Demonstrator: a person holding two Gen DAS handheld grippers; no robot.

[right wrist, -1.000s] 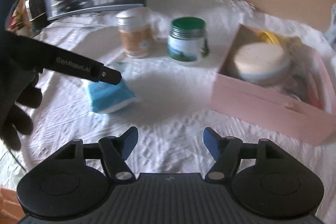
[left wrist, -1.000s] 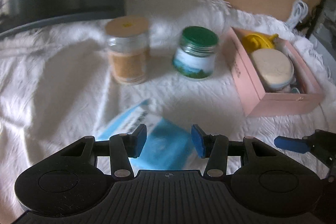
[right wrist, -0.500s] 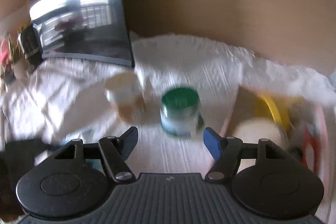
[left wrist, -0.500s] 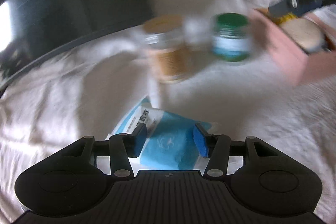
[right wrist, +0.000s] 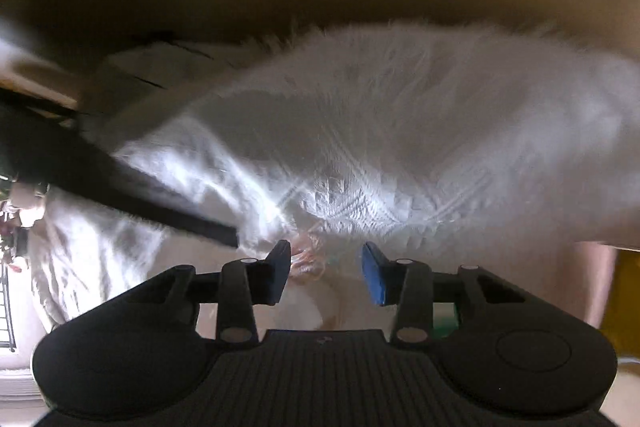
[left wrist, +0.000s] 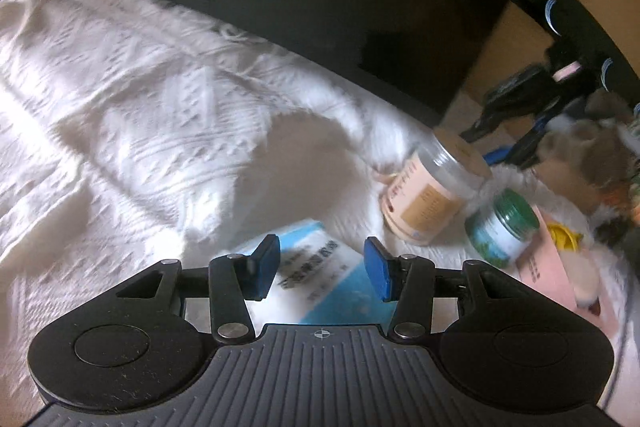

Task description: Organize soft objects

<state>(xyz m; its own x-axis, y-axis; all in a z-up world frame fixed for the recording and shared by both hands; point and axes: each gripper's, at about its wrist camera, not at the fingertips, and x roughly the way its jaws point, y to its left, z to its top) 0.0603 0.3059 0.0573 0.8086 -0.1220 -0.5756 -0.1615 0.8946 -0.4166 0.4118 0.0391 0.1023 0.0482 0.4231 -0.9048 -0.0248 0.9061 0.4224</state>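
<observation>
- Blue-and-white flat tissue packet (left wrist: 320,279) with dark print lies on the white textured cloth (left wrist: 140,131) covering the desk, at the near edge of the left wrist view.
- Left hand-held gripper (left wrist: 320,271) is open, its blue pads (left wrist: 266,267) set on either side of the packet's upper part; whether they touch it cannot be told.
- Beyond the packet, to the right, stand a clear jar with a tan lid and orange label (left wrist: 428,199) and, just beside it, a smaller jar with a green lid (left wrist: 504,231).
- Pink rectangular box (left wrist: 548,263) sits right of the green-lidded jar, with something yellow (left wrist: 564,235) inside it.
- Grey-brown plush toy (left wrist: 588,151) shows at the right edge, above the box, blurred.
- Right hand-held gripper (right wrist: 326,273) is open, with nothing between its pads (right wrist: 374,275); its view is heavily blurred, showing the white cloth and a dark bar (right wrist: 132,195) crossing from the left.
</observation>
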